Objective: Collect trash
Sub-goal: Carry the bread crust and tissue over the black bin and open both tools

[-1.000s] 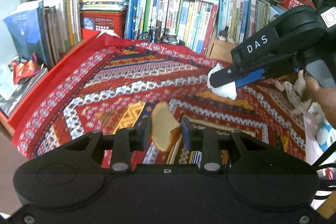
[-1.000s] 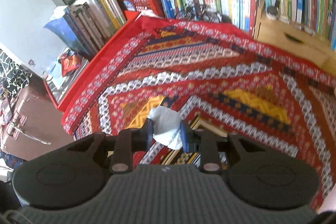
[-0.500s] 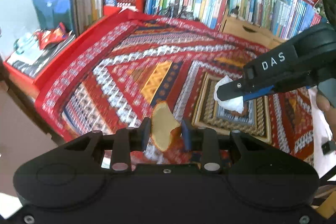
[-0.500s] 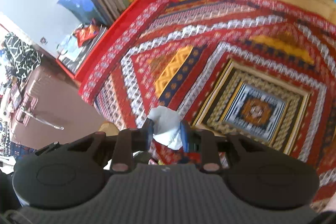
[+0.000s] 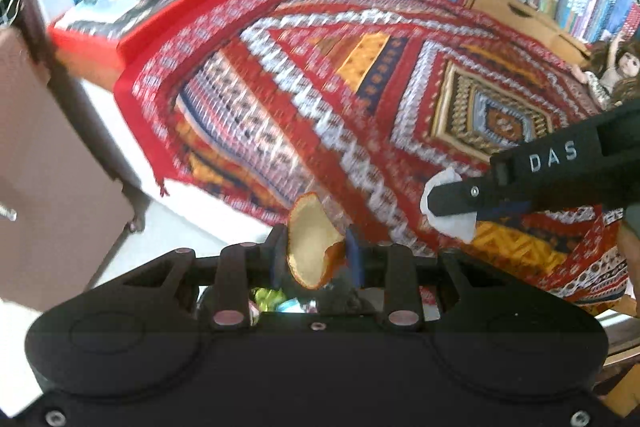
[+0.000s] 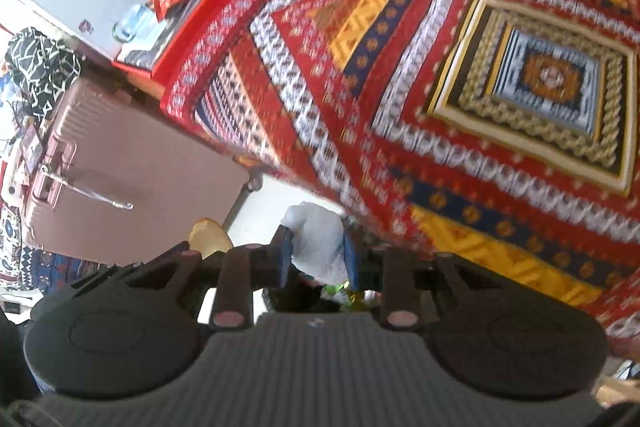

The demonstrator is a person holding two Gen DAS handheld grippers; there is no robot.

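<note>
Both grippers have swung off the middle of the patterned cloth to its near edge, each with its load unchanged.

Left gripper is clamped on a bitten bread slice standing upright between its jaws; below the jaws, crumpled wrappers show in a dark opening. Right gripper is clamped on a crumpled white tissue, with the red patterned cloth ahead and right of its jaws and a pink suitcase ahead to the left.
</note>
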